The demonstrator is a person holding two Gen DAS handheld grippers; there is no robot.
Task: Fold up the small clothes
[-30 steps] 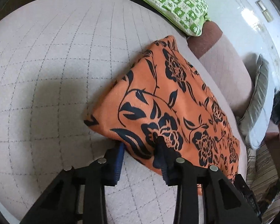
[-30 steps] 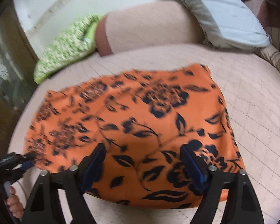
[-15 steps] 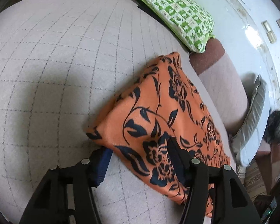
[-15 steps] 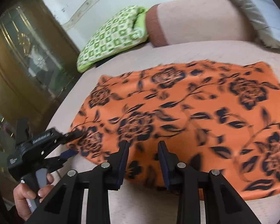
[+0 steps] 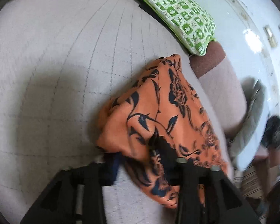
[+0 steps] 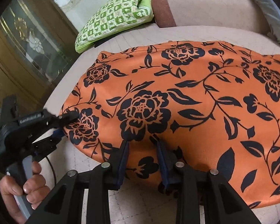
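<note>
Your left tool [image 6: 65, 125] points steeply down at the corner of the orange flowered cloth [image 6: 186, 100], its jaws closing with the lifted, bunched corner between them; your hand [image 6: 22, 184] grips its handle. Your right tool [image 6: 142, 149] also tilts down, jaws narrow, straddling the cloth's near edge. The cloth lies spread ahead on the quilted bed [image 5: 56, 65].

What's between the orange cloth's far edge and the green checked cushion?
Only bare quilted sofa seat separates the orange floral cloth from the green checked cushion, per the right wrist view.
</note>
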